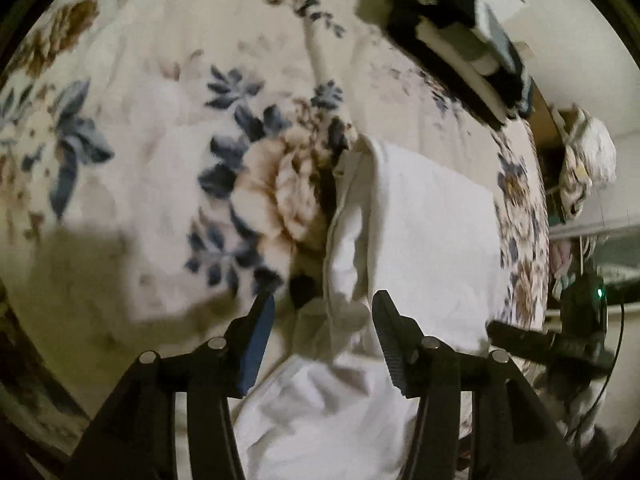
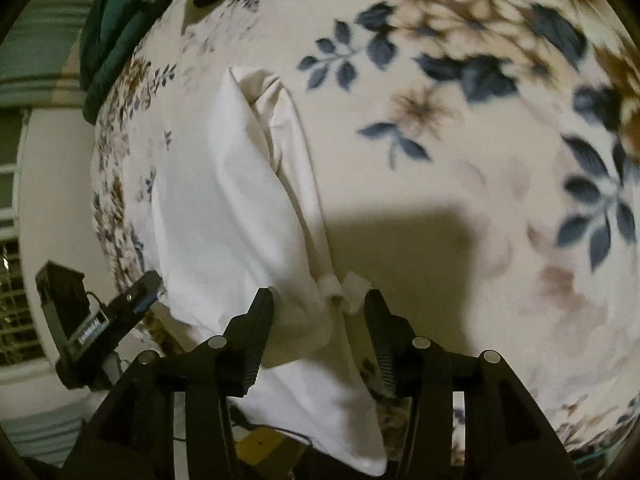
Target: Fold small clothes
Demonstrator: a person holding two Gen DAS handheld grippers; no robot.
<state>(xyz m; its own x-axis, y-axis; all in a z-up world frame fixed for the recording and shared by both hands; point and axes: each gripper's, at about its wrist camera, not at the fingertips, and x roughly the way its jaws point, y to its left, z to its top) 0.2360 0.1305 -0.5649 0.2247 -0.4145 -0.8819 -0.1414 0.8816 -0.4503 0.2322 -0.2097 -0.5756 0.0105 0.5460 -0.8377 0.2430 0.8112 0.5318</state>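
Jaws of the left gripper (image 1: 323, 312) stand apart with nothing clamped between them; below the gap lies the near end of the white garment (image 1: 420, 232), rumpled there and smoother farther off; jaws of the right gripper (image 2: 319, 308) likewise stand apart, and in their gap sits a small knotted or bunched tip of the same white garment (image 2: 224, 200), whether it touches either jaw I cannot tell; from that tip a narrow rolled edge runs away from the right gripper along the cloth's right side, while the broad folded body spreads to its left; the garment lies on the floral blanket (image 1: 140, 140), cream with blue leaves and brown blooms, which covers the bed; in the right wrist view the blanket (image 2: 460, 160) carries a dark square shadow just right of the garment; in the left wrist view the other gripper shows at the far right edge, near the garment's right border; in the right wrist view the other gripper shows at the lower left, its tip just beside the cloth's left border; a stack of folded dark and white clothes (image 1: 460, 36) rests at the blanket's far edge, well apart from the garment; a dark green cloth (image 2: 116, 28) lies at the upper left of the right wrist view.
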